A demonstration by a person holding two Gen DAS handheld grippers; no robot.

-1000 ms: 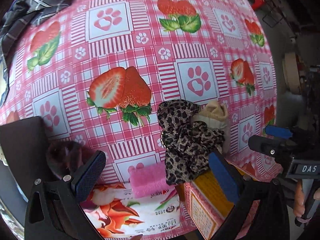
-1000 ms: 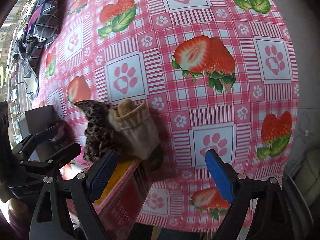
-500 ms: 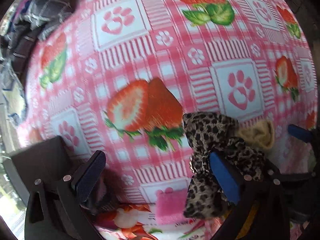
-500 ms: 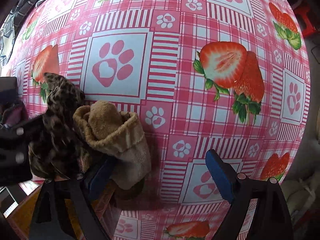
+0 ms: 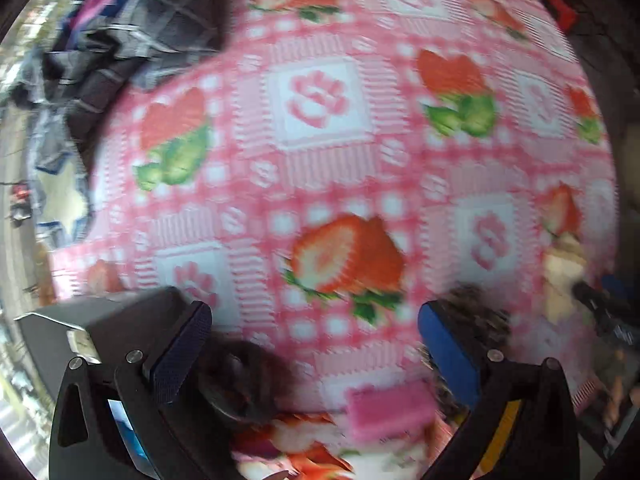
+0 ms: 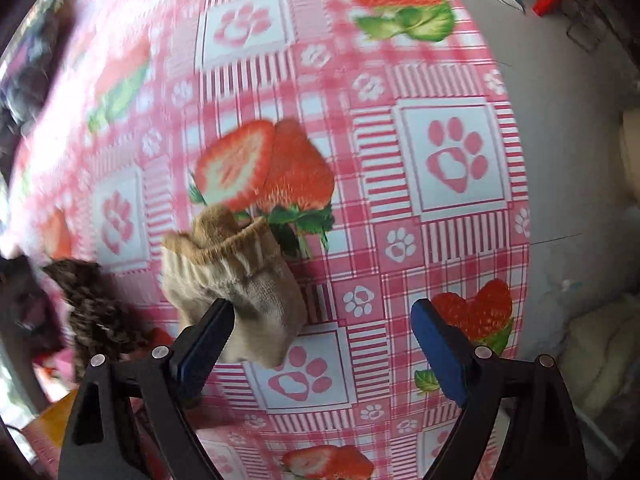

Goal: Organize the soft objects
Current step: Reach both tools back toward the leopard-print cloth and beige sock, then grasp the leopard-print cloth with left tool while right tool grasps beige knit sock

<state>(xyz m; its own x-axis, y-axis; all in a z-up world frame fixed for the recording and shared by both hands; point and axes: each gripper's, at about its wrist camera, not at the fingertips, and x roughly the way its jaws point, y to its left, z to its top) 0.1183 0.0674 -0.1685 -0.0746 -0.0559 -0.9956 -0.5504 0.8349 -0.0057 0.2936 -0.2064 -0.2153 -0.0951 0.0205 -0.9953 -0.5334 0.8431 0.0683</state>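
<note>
In the right wrist view a beige sock (image 6: 236,276) lies bunched on the strawberry tablecloth (image 6: 440,216), just ahead of my left finger. A leopard-print scrunchie (image 6: 94,316) lies to its left. My right gripper (image 6: 320,340) is open and empty. In the blurred left wrist view my left gripper (image 5: 314,344) is open and empty. A dark furry object (image 5: 244,380) sits by its left finger, a pink sponge (image 5: 390,408) lies low between the fingers, and the leopard scrunchie (image 5: 480,320) is behind the right finger. The beige sock (image 5: 564,272) shows at far right.
A dark plaid garment (image 5: 120,40) is piled at the table's far left. A printed box (image 5: 312,452) lies under the left gripper, with a dark box (image 5: 100,324) at its left. The table's right edge (image 6: 528,240) drops to grey floor.
Both grippers have swung; the left view has shifted so the scrunchie moved right, behind the right finger. The right gripper has moved so the sock now sits by its left finger.
</note>
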